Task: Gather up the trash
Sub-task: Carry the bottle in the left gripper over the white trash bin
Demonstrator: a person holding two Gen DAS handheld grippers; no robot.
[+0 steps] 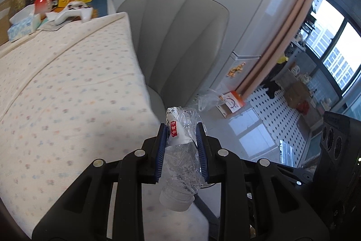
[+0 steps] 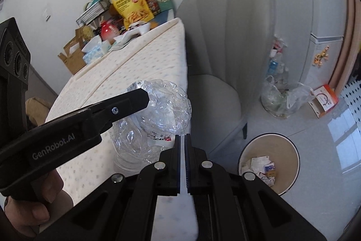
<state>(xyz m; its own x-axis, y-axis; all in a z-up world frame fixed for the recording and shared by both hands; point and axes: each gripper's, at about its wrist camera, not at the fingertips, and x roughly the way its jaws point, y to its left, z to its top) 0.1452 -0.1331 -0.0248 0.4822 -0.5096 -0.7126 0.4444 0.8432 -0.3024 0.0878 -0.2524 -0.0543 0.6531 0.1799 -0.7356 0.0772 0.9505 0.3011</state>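
The bin (image 2: 269, 164) stands on the floor (image 2: 315, 132) right of the chair (image 2: 221, 73), beside the table (image 2: 135, 73).

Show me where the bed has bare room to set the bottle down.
The patterned sheet is bare from the near edge up to the tissue box. The far end by the wall is crowded: tissue box, controller, snack bag, cardboard box. The left gripper holds the crushed bottle over the bed's chair-side edge.
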